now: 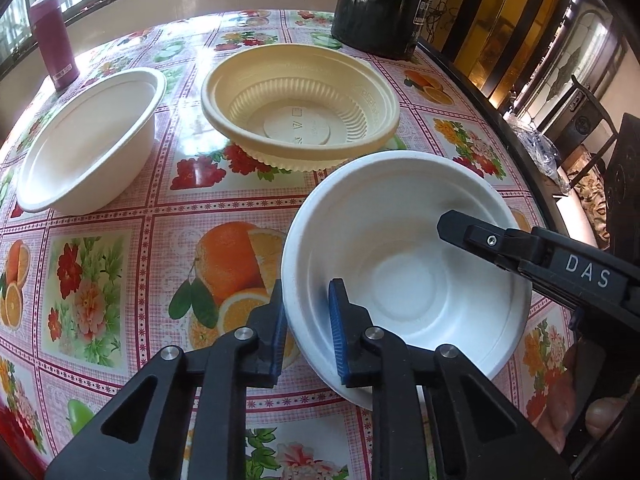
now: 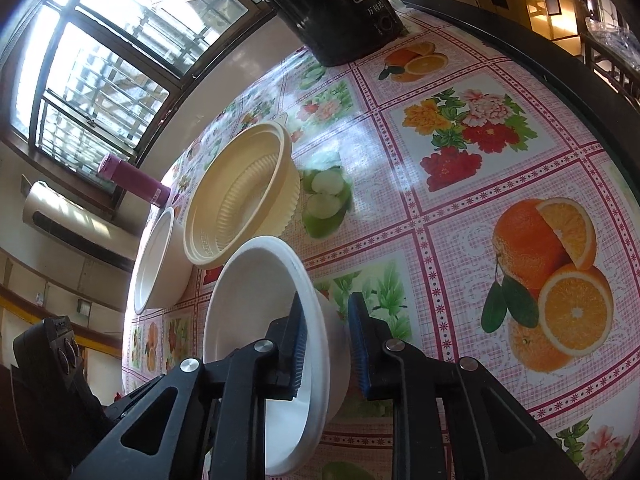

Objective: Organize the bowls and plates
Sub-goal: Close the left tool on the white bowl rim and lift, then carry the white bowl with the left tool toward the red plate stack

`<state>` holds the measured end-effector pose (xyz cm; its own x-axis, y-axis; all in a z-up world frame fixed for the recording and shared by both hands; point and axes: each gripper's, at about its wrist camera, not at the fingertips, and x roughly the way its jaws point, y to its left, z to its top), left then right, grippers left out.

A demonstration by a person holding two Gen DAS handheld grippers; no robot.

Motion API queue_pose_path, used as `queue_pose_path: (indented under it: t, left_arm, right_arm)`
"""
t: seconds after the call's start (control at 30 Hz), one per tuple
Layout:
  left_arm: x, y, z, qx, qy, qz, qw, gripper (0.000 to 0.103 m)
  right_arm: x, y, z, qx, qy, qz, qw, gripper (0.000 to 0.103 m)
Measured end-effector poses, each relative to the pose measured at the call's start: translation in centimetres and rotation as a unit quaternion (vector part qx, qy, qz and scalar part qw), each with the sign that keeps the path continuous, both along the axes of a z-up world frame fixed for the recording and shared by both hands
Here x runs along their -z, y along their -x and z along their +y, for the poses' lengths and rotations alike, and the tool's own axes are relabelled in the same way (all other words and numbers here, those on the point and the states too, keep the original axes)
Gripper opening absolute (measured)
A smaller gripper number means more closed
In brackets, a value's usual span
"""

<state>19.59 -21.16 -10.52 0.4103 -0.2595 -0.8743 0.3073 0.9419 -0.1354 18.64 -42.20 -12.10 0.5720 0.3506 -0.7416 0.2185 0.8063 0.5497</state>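
A white foam bowl stands on the flowered tablecloth at the near right. My left gripper straddles its near-left rim, one blue pad outside the wall and one inside, both pressed on it. My right gripper clamps the opposite rim of the same white bowl in the same way. One of its black fingers reaches over the bowl's right side in the left wrist view. A cream ribbed bowl sits behind it, tilted on another cream piece. A second white bowl stands at the left.
A black cylindrical pot stands at the table's far edge and a magenta flask at the far left by the window. The round table's dark rim curves along the right, with chairs beyond. A hand shows at the lower right.
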Motion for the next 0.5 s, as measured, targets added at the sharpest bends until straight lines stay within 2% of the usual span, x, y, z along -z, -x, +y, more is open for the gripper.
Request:
queue_pose_path:
  t: [0.1, 0.5]
  left_arm:
    - [-0.1, 0.4, 0.7, 0.001, 0.009, 0.005, 0.9999, 0.016]
    - [-0.7, 2.4, 3.0, 0.002, -0.005, -0.005, 1.0, 0.015]
  right_arm:
    - [0.2, 0.5, 0.5, 0.0, -0.002, -0.005, 1.0, 0.021]
    - [0.3, 3.2, 3.5, 0.001, 0.008, -0.031, 0.999, 0.021]
